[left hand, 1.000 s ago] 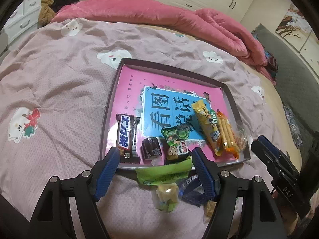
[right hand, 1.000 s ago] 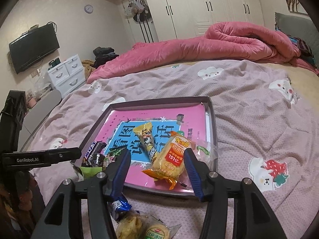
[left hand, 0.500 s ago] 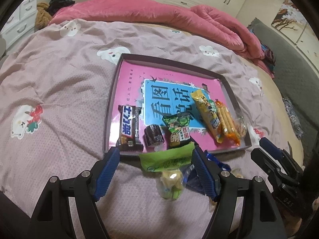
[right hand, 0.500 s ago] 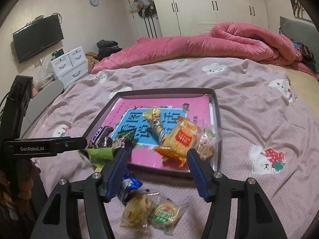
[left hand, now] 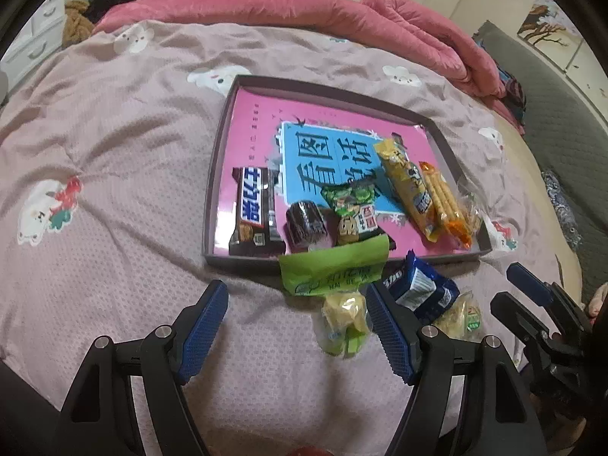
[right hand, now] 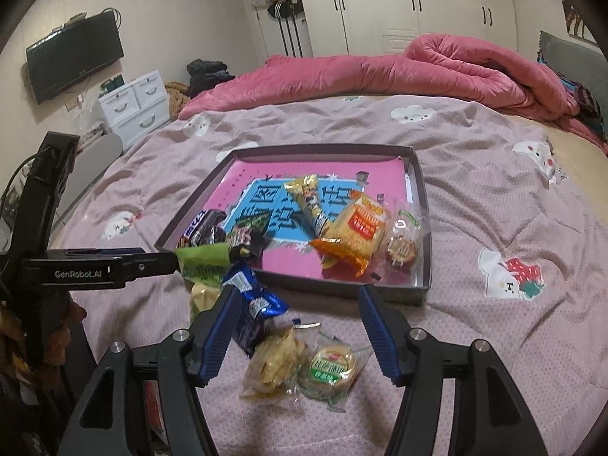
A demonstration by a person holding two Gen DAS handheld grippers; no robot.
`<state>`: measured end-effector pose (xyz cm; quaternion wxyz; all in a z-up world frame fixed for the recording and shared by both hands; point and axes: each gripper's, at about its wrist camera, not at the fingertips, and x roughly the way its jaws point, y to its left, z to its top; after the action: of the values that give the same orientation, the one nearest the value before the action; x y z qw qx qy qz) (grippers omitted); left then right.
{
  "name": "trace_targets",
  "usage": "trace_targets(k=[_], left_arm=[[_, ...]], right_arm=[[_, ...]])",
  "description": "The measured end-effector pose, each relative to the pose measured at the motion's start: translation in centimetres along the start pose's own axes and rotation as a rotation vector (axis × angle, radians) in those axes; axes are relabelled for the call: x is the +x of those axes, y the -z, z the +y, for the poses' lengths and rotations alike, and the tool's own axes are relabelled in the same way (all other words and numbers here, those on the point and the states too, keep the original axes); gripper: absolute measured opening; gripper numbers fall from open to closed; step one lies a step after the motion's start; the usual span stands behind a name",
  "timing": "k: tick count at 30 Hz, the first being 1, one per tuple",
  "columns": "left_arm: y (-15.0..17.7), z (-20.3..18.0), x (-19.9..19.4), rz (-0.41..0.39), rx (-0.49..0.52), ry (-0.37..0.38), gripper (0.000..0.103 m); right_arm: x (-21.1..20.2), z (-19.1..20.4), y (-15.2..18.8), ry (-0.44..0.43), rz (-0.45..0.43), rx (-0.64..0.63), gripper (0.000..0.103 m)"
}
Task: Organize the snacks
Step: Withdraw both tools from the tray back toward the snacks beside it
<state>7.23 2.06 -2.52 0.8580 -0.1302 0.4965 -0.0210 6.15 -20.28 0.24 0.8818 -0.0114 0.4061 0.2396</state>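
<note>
Both tools spread, empty: left tool [left hand: 296,326], right tool [right hand: 296,336]. Lower right tool onto clear-wrapped round green-label pastry [right hand: 330,368], then pinch; shallow dark cardboard tray [right hand: 423,228] lies at 12 o'clock.

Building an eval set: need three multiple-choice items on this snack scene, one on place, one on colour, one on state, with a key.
1. Where does the blue packet lie?
A. Inside the tray
B. On the bedspread in front of the tray
C. On the pink quilt

2. What colour is the floor of the tray?
A. Pink
B. White
C. Brown

3. What is the state of the left gripper?
A. Shut on the blue packet
B. Shut on the tray rim
C. Open, holding nothing

Key:
1. B: it rests on the bedspread outside the tray's near wall.
2. A: pink shows around the blue print.
3. C: its blue pads stand wide apart; only the green-topped bag lies between, unpinched.
</note>
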Motion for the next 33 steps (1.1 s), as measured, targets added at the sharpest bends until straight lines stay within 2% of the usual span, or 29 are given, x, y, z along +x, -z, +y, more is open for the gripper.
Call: trace_targets(k=[9, 20, 26, 33], left_arm=[[1.0, -0.3, 1.0, 0.040, 0.016, 0.011, 0.076], [1.8, -0.5, 2.4, 0.087, 0.017, 0.026, 0.076], [1.9, -0.7, 3.2, 0.105, 0.010, 0.041, 0.076], [1.8, -0.8, 3.6, 0.110, 0.007, 0.045, 0.076]], right_arm=[[0.5, 0.4, 0.8, -0.013, 0.051, -0.018, 0.064], [2.9, 1.4, 1.9, -0.050, 0.175, -0.061, 0.064], [3.5, 1.9, 2.4, -0.069, 0.206, -0.085, 0.063], [3.3, 2.2, 2.3, -0.106, 0.195, -0.092, 0.054]])
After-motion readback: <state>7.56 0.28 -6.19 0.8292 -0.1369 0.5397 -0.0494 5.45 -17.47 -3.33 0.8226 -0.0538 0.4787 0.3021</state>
